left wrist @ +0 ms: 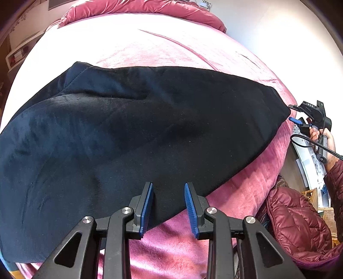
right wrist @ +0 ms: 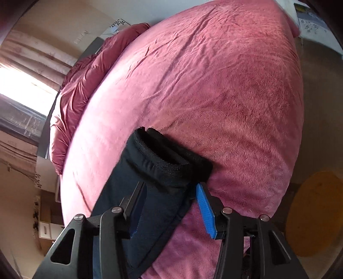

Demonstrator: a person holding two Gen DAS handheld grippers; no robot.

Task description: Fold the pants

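Pink fuzzy blanket point(left wrist: 171, 49) covers the whole bed, and the dark navy soft pants point(left wrist: 133, 133) lie flat across it. In the left wrist view the pants stretch from the left side of the picture all the way over to the right, where one end reaches the edge of the bed. A rumpled dark pink quilt point(left wrist: 150, 8) is bunched up at the far end of the bed.

The left gripper point(left wrist: 169, 206) is right over the near edge of the pants. Its two blue pads stand a little apart with the dark cloth showing in the gap. I cannot tell if any cloth is pinched between them or only lies under them.

The right gripper point(right wrist: 171, 206) is at the other end of the pants, by the thick black cuff band point(right wrist: 171, 158). Its jaws are spread. The pant end lies between them, but the bright blue pad point(right wrist: 205, 210) on the right stands clear of the cloth. The left pad is dark and hard to see against the pants. The cloth rests on the blanket and is not lifted.

From the left wrist view, a hand point(left wrist: 323, 137) holds the right gripper at the bed's edge, and a dark red puffy sleeve point(left wrist: 336, 182) shows behind it. A round yellow rug point(right wrist: 315, 212) lies on the floor beside the bed.
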